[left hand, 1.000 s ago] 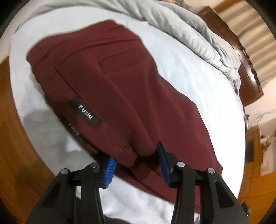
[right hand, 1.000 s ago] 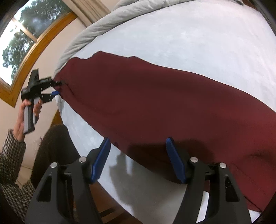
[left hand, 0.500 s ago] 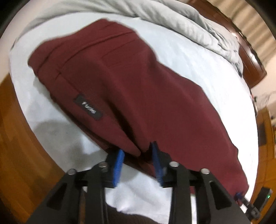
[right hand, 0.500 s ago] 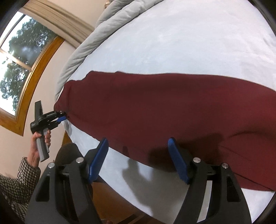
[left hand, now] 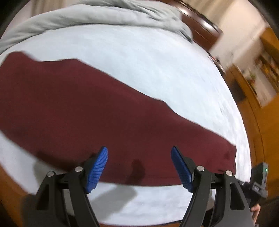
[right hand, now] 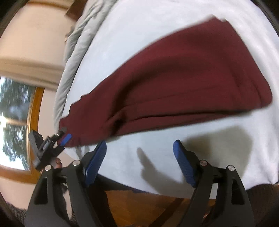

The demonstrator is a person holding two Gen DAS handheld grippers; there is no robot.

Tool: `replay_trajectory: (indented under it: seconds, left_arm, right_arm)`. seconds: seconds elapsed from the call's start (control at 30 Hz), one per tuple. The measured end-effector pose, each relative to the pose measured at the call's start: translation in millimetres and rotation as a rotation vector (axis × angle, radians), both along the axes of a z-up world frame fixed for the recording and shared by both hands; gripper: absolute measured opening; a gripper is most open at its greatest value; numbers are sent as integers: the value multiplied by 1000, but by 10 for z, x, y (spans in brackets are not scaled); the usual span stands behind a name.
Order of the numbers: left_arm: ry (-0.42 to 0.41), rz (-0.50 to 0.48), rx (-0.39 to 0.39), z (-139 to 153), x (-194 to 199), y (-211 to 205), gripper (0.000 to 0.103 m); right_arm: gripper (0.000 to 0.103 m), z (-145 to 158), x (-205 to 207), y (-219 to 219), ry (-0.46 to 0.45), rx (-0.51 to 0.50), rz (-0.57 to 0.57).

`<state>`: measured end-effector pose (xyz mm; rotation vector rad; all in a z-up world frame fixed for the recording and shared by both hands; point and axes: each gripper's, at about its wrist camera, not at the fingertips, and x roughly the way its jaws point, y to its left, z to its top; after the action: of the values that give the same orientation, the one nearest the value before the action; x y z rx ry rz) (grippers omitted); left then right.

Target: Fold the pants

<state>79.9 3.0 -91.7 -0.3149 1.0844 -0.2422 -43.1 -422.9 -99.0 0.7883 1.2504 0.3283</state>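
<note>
Maroon pants (left hand: 104, 108) lie flat in a long strip across the pale bed sheet (left hand: 157, 61). My left gripper (left hand: 139, 165) hovers over the strip's near edge, its jaws opening and its blue pads clear of the cloth. In the right wrist view the pants (right hand: 183, 78) stretch from upper right to lower left. My right gripper (right hand: 139, 155) hangs over bare sheet (right hand: 174, 157) just short of them, its jaws opening with nothing between. The left gripper (right hand: 63, 135) shows there beside the far end of the pants. The right gripper's black body (left hand: 259, 178) shows beyond the hem end.
A grey duvet (left hand: 87, 15) is bunched along the far side of the bed, in front of a dark wooden headboard (left hand: 200, 26). Wooden floor (right hand: 148, 206) lies below the near bed edge. A window (right hand: 14, 122) is on the left wall; wooden cabinets (left hand: 252, 97) stand right.
My left gripper let go of the waistband edge, widened and swung right along the pants. My right gripper rolled and moved, and the pants now lie beyond its pads.
</note>
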Motion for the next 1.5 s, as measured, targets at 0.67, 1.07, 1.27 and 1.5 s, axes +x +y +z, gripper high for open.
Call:
replay_trajectory:
  seconds: [0.67, 1.07, 1.27, 1.5]
  left_arm:
    - [19, -103, 149, -278, 114, -425, 85]
    - [30, -111, 99, -314, 177, -351, 94]
    - [26, -98, 104, -269, 191, -377, 94]
    - [50, -72, 134, -281, 186, -463, 98]
  right_arm:
    - [68, 19, 48, -455, -27, 288, -184]
    - [19, -142, 244, -524, -18, 178, -268]
    - [4, 153, 73, -726, -148, 85, -288]
    - [21, -250, -18, -809, 22, 81, -287]
